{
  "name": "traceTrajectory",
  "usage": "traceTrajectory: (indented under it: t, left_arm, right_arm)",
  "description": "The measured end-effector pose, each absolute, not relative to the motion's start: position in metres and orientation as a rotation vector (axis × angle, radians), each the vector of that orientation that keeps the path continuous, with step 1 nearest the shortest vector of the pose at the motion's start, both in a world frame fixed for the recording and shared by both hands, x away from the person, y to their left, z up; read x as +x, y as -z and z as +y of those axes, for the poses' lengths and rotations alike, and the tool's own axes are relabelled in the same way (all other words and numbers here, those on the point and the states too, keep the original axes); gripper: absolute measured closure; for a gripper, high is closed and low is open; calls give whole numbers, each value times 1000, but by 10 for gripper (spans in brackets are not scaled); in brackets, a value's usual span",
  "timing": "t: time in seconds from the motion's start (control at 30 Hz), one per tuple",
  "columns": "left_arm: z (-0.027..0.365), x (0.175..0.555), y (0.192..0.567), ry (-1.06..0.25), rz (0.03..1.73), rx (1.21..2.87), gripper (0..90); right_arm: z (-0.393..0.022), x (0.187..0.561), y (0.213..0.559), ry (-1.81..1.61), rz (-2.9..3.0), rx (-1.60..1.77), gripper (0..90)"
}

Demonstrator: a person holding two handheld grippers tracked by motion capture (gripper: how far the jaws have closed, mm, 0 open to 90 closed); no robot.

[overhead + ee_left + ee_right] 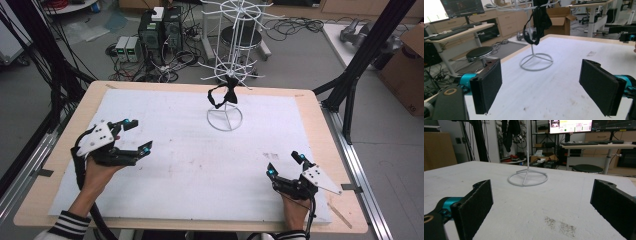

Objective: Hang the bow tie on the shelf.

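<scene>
Wooden table [310, 102], light top, w/ white sheet [165, 150] covering most of it. White wire stand [224, 118] w/ ring base on sheet near far edge, centre. Grey smudge [270, 155] twd right edge.

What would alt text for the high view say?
A white wire display stand with a black bow tie hanging on it stands at the far side of a white-covered wooden table. Two open hand-held grippers, left and right, rest nearer the person.

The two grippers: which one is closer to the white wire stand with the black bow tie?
The left gripper. It sits farther up the table than the right gripper, so nearer the stand and the bow tie.
</scene>
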State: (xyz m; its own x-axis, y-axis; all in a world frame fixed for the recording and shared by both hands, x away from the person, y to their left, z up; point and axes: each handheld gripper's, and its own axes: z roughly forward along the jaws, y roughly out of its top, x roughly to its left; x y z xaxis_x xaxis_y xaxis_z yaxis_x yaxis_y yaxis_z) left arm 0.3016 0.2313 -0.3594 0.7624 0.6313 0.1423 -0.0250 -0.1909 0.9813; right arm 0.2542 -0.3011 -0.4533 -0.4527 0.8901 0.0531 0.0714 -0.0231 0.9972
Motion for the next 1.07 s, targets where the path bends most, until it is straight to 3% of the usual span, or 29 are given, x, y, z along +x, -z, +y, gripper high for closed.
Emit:
traceTrajectory:
  t: [0.27,0.57,1.07]
  left_arm:
    - [278,275,403,-695,579,1554,189]
    - [281,264,441,-723,637,1486,193]
    - [277,266,454,-739,687,1453,198]
  right_arm:
    - [-300,254,453,-1538,1578,1029,33]
    - [-300,253,454,-1532,1570,1032,33]
    - [-301,253,454,-1548,1560,1038,33]
